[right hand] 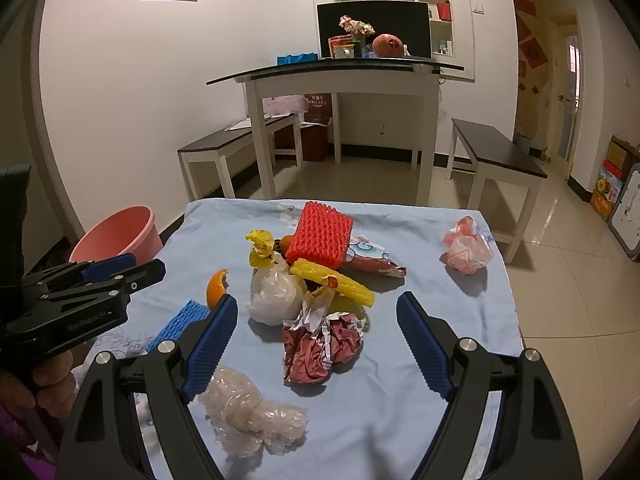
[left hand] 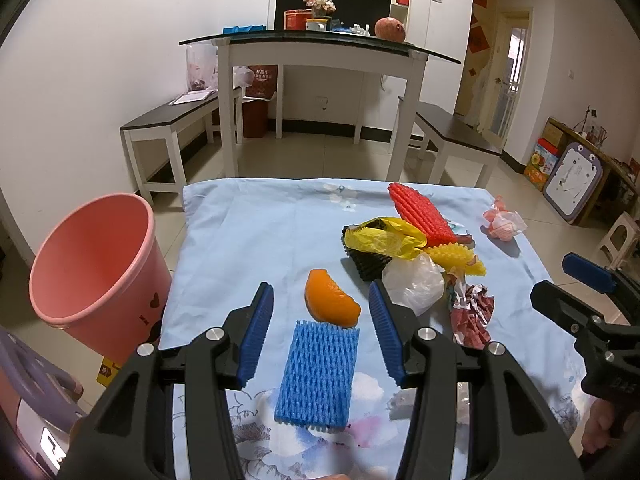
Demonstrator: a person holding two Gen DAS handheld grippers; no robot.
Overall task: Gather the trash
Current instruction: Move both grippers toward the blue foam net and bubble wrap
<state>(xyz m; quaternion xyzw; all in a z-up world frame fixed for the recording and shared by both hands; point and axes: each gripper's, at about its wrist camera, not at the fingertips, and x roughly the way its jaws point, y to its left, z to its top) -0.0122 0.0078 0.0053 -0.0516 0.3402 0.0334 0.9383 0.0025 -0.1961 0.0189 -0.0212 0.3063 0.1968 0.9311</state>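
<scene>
Trash lies on a light blue cloth [left hand: 248, 232]. My left gripper [left hand: 321, 300] is open above a blue foam net [left hand: 318, 374] and an orange peel [left hand: 332, 298]. My right gripper [right hand: 316, 312] is open above a crumpled red wrapper [right hand: 320, 344], with a clear plastic wad [right hand: 252, 412] close below. A pile further back holds a red foam net [right hand: 320, 232], a yellow foam net [right hand: 332, 280], a white plastic bag [right hand: 274, 292] and a yellow bag [left hand: 384, 236]. A pink bin [left hand: 96, 264] stands left of the cloth.
A red-white wrapper [right hand: 466, 252] lies alone at the cloth's right side. A printed packet [right hand: 372, 260] lies by the pile. Beyond stand a white glass-topped table [left hand: 320, 48] and two benches [left hand: 168, 124]. The left gripper also shows in the right wrist view [right hand: 120, 272].
</scene>
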